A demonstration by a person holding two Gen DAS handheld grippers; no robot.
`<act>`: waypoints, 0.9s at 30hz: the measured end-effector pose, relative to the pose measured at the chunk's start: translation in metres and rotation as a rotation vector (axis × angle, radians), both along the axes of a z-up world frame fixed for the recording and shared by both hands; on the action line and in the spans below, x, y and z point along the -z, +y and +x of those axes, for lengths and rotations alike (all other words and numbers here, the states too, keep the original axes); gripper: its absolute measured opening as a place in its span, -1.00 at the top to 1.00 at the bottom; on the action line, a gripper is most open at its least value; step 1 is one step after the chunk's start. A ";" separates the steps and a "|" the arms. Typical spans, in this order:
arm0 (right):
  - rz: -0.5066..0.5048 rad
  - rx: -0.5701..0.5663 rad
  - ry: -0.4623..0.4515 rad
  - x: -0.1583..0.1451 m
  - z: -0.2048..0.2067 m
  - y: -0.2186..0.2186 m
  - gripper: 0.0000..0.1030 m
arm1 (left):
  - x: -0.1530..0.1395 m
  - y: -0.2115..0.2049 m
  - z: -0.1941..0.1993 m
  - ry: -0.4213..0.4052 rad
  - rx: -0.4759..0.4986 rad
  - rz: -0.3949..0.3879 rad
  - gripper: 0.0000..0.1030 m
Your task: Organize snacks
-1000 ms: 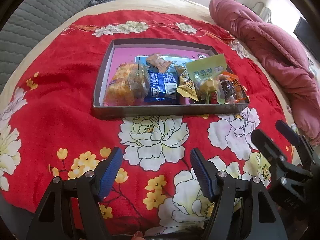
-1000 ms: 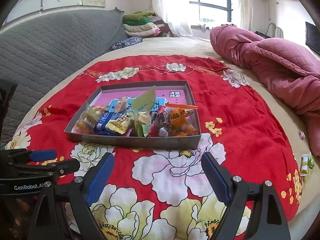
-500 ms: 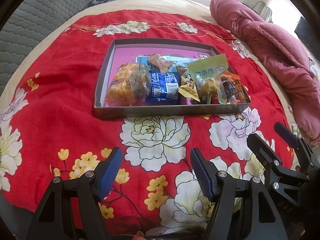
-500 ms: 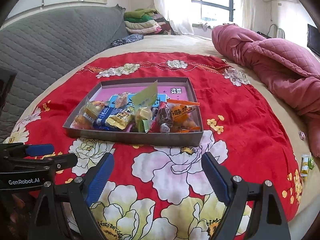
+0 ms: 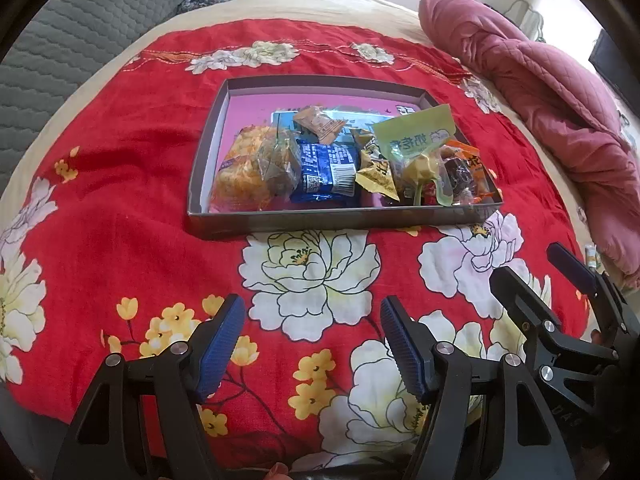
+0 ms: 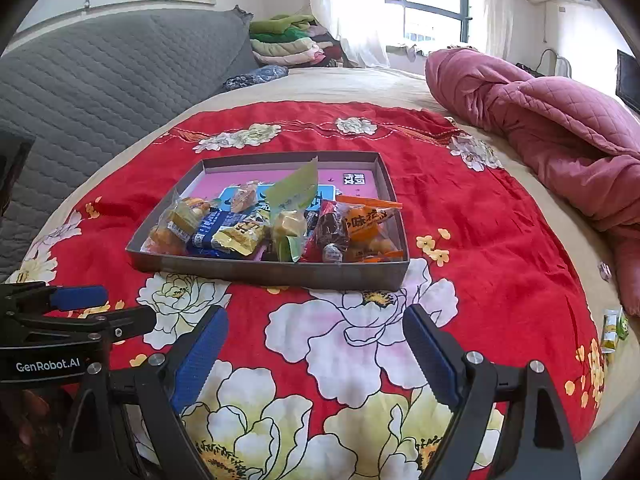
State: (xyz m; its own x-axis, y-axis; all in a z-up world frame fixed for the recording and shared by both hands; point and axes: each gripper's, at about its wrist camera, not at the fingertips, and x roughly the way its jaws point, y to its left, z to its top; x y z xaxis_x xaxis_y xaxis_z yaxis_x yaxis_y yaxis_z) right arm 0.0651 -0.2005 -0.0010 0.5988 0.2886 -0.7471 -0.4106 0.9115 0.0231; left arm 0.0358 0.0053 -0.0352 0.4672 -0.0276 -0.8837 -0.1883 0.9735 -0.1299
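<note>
A shallow grey box with a pink floor (image 5: 212, 152) (image 6: 384, 176) sits on the red flowered cloth. Several snack packets are piled at its near side: an orange-yellow bag (image 5: 244, 168), a blue packet (image 5: 324, 168) (image 6: 208, 228), a pale green packet (image 5: 420, 136) (image 6: 296, 192) and an orange packet (image 6: 368, 220). My left gripper (image 5: 312, 340) is open and empty over the cloth, short of the box. My right gripper (image 6: 316, 352) is open and empty too, beside the left one, which shows at the left edge (image 6: 80, 312).
A rolled pink quilt (image 6: 552, 128) lies along the right of the bed. A grey quilted headboard (image 6: 100, 76) stands on the left. Folded clothes (image 6: 292, 44) are stacked at the back. Small green-yellow packets (image 6: 612, 328) lie at the bed's right edge.
Both grippers have drawn back and risen slightly, so the box looks a little farther away. Both stay open and empty. The snacks have not moved.
</note>
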 end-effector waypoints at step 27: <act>0.000 -0.005 -0.001 0.000 0.000 0.002 -0.72 | 0.000 0.000 0.000 0.012 -0.005 0.021 -0.39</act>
